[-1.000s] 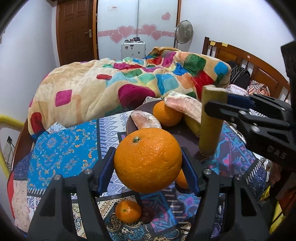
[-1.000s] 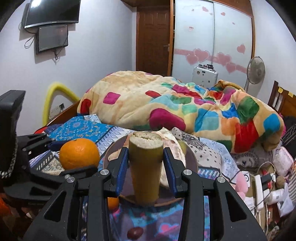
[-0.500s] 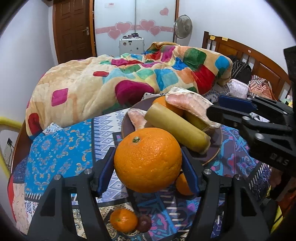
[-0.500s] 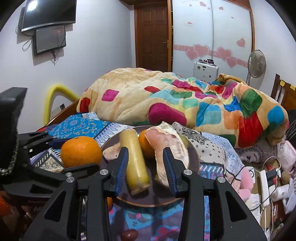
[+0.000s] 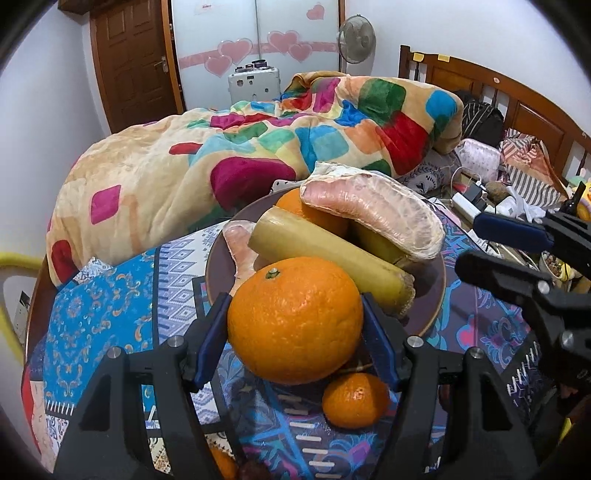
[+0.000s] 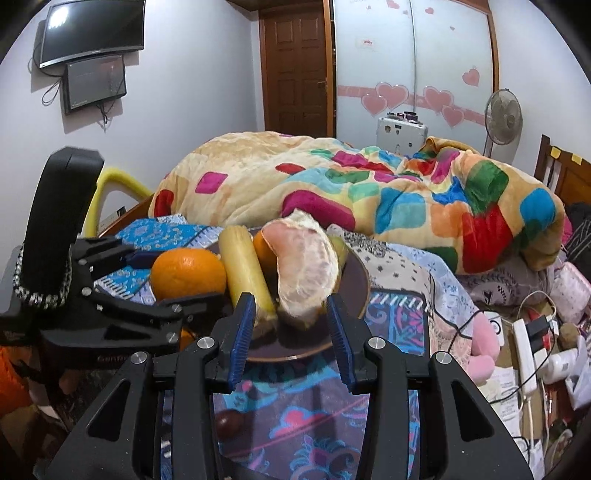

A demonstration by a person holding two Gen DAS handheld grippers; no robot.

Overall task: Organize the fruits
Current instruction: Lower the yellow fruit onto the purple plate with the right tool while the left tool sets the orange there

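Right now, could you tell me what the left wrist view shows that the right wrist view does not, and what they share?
Only the left wrist view shows the small mandarin lying on the cloth below the held fruit. Only the right wrist view shows the wall screens and a dark round fruit on the cloth. Both show the large orange in the left gripper, the plate and the pomelo segment.

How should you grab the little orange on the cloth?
Grip the little orange across its round middle, coming from above. It sits loose on the patterned cloth, beside the plate and half under the big orange, so the top is its freest side.
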